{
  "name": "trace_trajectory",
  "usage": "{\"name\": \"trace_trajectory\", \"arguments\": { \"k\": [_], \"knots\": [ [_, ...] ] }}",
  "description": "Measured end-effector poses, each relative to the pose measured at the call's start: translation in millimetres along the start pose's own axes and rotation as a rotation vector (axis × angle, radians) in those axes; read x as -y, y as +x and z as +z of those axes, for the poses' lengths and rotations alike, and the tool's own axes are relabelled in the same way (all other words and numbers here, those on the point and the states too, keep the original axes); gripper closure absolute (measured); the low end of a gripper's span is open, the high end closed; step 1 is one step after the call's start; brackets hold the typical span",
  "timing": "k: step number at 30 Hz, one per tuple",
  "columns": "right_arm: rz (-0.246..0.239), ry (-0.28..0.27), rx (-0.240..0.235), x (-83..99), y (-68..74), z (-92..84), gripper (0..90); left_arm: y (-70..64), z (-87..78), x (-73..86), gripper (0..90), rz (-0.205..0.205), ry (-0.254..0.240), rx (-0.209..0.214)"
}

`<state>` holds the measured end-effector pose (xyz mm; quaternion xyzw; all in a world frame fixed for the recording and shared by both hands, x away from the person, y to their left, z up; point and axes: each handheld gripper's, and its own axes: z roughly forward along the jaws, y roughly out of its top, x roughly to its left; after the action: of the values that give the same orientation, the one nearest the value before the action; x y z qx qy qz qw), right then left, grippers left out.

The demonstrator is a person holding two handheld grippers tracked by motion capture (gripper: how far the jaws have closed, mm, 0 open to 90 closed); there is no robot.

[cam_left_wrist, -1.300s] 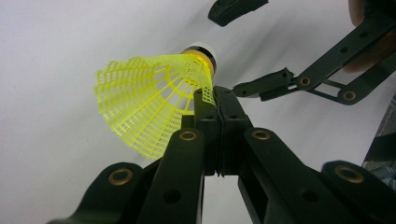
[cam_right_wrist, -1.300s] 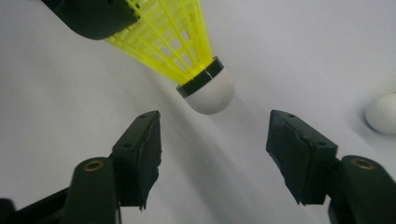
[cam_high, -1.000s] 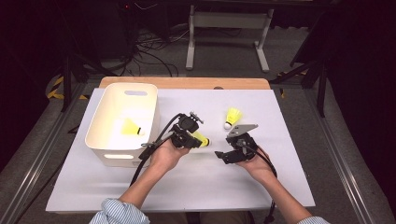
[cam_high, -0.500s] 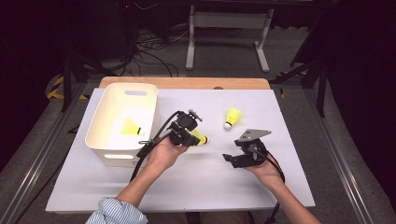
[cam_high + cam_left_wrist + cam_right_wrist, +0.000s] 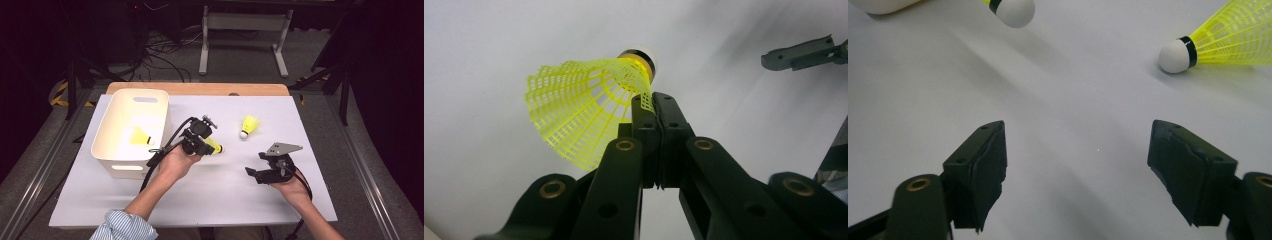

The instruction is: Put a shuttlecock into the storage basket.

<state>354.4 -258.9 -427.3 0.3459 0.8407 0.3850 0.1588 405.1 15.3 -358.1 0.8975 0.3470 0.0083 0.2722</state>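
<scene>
The left gripper (image 5: 202, 142) is clamping its jaws tight on the mesh skirt of a yellow shuttlecock (image 5: 214, 146), pinching the skirt's edge just behind the black-banded white cork (image 5: 640, 55), which is pointing away past the jaw tips. In the high view this held shuttlecock is hanging just above the white table (image 5: 220, 195), with the white bin (image 5: 117, 150) sitting close on the gripper's left side; another yellow shuttlecock (image 5: 140, 136) is lying inside that bin.

The right gripper (image 5: 260, 169) is standing with its jaws wide apart and nothing between them; they have just been opening further, and bare tabletop is showing in the gap. A second loose shuttlecock (image 5: 1218, 42) is lying on its side on the table ahead of this gripper and off toward its right jaw, well apart from the pads (image 5: 985, 165), its cork turned toward the left gripper and its skirt fanning away
</scene>
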Motion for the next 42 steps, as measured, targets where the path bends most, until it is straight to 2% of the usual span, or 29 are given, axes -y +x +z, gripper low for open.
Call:
{"name": "trace_trajectory", "arguments": {
  "k": [6, 12, 19, 31, 42],
  "knots": [
    [0.030, -0.043, 0.029, 9.4, -1.6, -9.6, 21.5, 1.1, -3.4, 1.3, 89.0, -0.004, 0.002, -0.019],
    [0.063, -0.065, 0.048, 20.3, -4.9, -16.8, 20.4, 2.2, -5.5, 1.5, 89.1, -0.013, -0.002, -0.002],
    [0.075, -0.096, 0.064, 31.8, -5.9, -28.0, 18.9, 2.4, -10.6, 1.3, 89.0, -0.013, -0.009, -0.008],
    [0.130, -0.138, 0.097, 60.1, -7.8, -41.9, 17.5, 4.1, -17.4, -0.3, 89.0, -0.021, -0.016, -0.003],
    [0.137, -0.160, 0.115, 72.6, -4.1, -47.8, 15.9, 5.4, -28.9, -2.2, 89.0, -0.030, -0.036, -0.013]
  ]
}}
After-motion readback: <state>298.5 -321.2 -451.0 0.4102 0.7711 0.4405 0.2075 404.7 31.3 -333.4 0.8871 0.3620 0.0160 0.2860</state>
